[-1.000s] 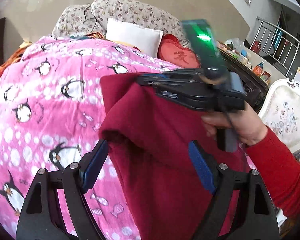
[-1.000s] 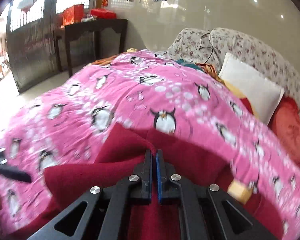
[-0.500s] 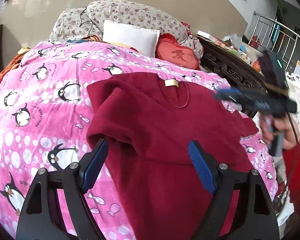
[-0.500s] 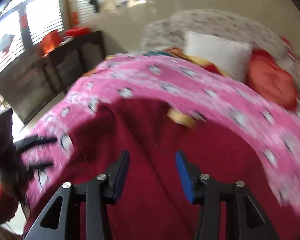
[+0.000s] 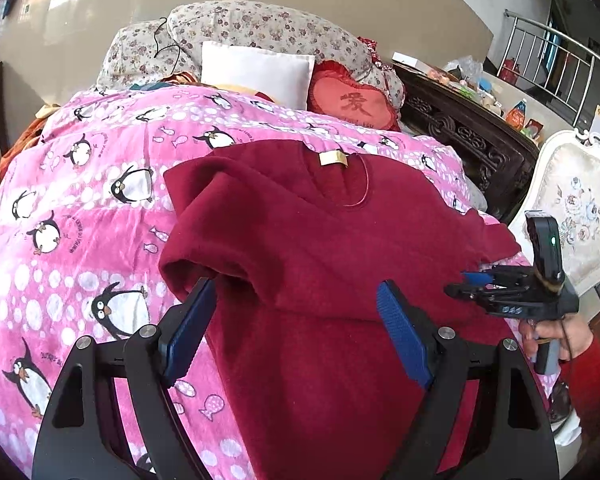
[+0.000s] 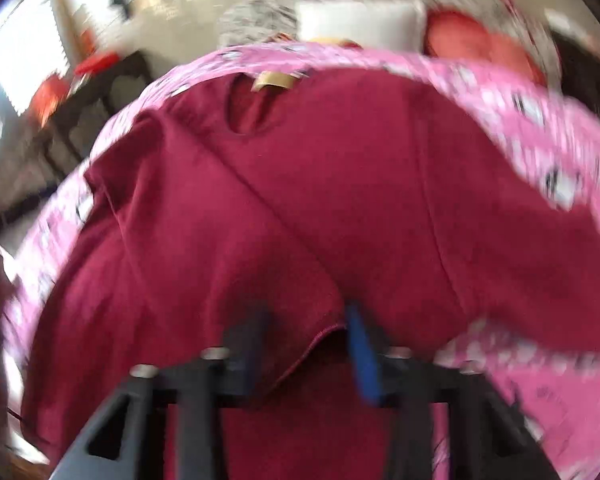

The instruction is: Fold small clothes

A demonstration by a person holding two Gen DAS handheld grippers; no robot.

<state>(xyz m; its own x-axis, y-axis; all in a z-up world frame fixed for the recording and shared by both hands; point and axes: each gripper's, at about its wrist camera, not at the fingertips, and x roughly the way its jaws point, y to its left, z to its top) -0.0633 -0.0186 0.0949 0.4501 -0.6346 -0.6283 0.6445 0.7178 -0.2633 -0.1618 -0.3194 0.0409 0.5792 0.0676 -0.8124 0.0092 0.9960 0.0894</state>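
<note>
over the near edge of the bed, the left gripper (image 5: 296, 332) pointed downward at the maroon top (image 5: 331, 264), its jaws wide apart with nothing pinched; a folded sleeve bulged just past the left pad. the top lay spread on the pink penguin blanket (image 5: 80, 208), collar and tan label (image 5: 331, 158) toward the far pillows. at the right edge the right gripper (image 5: 469, 284) reached in nearly level, held by a hand (image 5: 551, 336) with a red sleeve cut off by the frame — its tips met the top's right side. from its own view the right gripper (image 6: 307, 344) was closing, a hem edge of the top (image 6: 300, 220) between the pads — too smeared by blur to tell whether they pressed it.
</note>
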